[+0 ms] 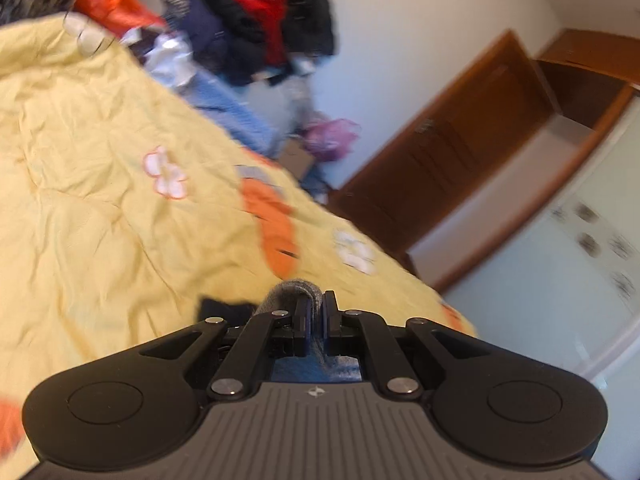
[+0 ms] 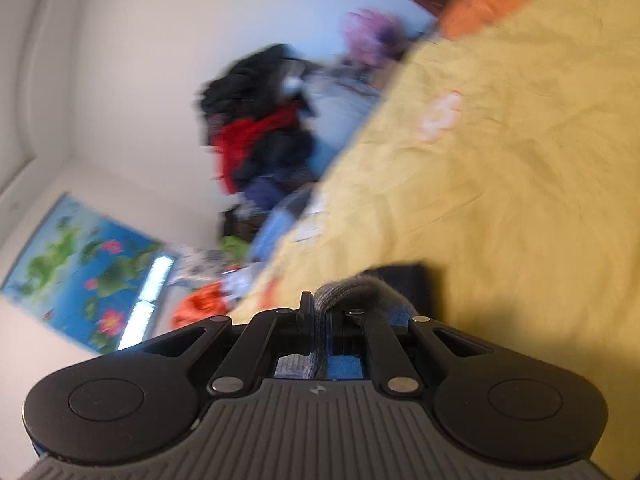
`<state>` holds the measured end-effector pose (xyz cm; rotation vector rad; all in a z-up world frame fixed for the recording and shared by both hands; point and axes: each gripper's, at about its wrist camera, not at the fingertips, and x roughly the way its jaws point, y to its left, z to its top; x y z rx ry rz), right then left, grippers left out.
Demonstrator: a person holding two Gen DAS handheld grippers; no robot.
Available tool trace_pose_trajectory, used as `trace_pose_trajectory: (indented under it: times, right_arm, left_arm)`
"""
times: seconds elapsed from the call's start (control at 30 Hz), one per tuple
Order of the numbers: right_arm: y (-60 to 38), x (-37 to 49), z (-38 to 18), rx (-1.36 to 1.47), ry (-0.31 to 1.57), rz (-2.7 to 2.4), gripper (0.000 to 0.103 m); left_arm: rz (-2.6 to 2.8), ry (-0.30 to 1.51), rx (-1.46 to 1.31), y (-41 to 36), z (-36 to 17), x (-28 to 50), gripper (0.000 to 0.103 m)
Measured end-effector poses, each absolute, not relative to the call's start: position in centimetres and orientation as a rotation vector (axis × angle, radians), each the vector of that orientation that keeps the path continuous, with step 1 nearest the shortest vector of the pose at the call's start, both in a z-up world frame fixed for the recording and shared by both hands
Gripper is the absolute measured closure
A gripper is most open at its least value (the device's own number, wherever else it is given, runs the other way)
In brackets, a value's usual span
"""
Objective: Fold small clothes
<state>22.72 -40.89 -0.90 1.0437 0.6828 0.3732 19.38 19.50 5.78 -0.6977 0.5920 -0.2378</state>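
Note:
My left gripper [image 1: 317, 305] is shut on a small grey knitted garment [image 1: 294, 292]; the grey fabric bulges out above and to the left of the fingertips. My right gripper [image 2: 319, 309] is shut on the same kind of grey knitted garment [image 2: 368, 285], which bunches to the right of the fingertips. Both are held just above a yellow bedspread [image 1: 100, 200] with flower and orange patches, also in the right wrist view [image 2: 520, 160]. A dark piece of cloth [image 1: 224, 308] lies on the bedspread beside the garment, also in the right wrist view [image 2: 412, 280]. Both views are blurred.
A heap of clothes in red, black and navy [image 1: 256, 20] is piled beyond the bed, also in the right wrist view [image 2: 264, 132]. A brown wooden door [image 1: 460, 152] stands open at the right. A blue poster [image 2: 84, 268] hangs on the white wall.

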Motion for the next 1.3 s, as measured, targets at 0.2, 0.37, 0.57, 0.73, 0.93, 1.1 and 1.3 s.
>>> trace_pose_trajectory:
  times: [0.2, 0.37, 0.57, 0.73, 0.93, 1.1, 1.3]
  right_arm:
    - [-40.2, 26.3, -4.1, 1.115, 0.675, 0.334, 0.041]
    - [-39.0, 23.8, -0.6, 0.894, 0.612, 0.336, 0.023]
    - [-37.7, 18.7, 0.7, 0.575, 0.639, 0.229, 0.023]
    - [-33.3, 17.9, 2.1, 0.296, 0.59, 0.22, 0.023]
    - [-25.0, 21.9, 1.1, -0.058, 0.699, 0.265, 0.023]
    - [-25.7, 22.6, -0.8, -0.03, 0.676, 0.246, 0.008]
    - [-25.7, 23.2, -1.1, -0.034, 0.681, 0.246, 0.004]
  left_arm:
    - [-0.055, 0.7, -0.79, 21.8, 1.7, 24.0, 0.084]
    - [0.116, 0.57, -0.581, 21.7, 4.1, 19.7, 0.017]
    - [0.082, 0.576, 0.091, 12.7, 4.0, 14.8, 0.017]
    - [0.065, 0.585, 0.3, 6.9, 3.5, 16.6, 0.018]
    - [0.036, 0.61, 0.348, 2.7, 2.5, 20.5, 0.018]
    - [0.036, 0.602, 0.299, 4.1, -0.4, 21.0, 0.017]
    - [-0.019, 0.676, 0.098, 7.0, -0.2, 22.2, 0.016]
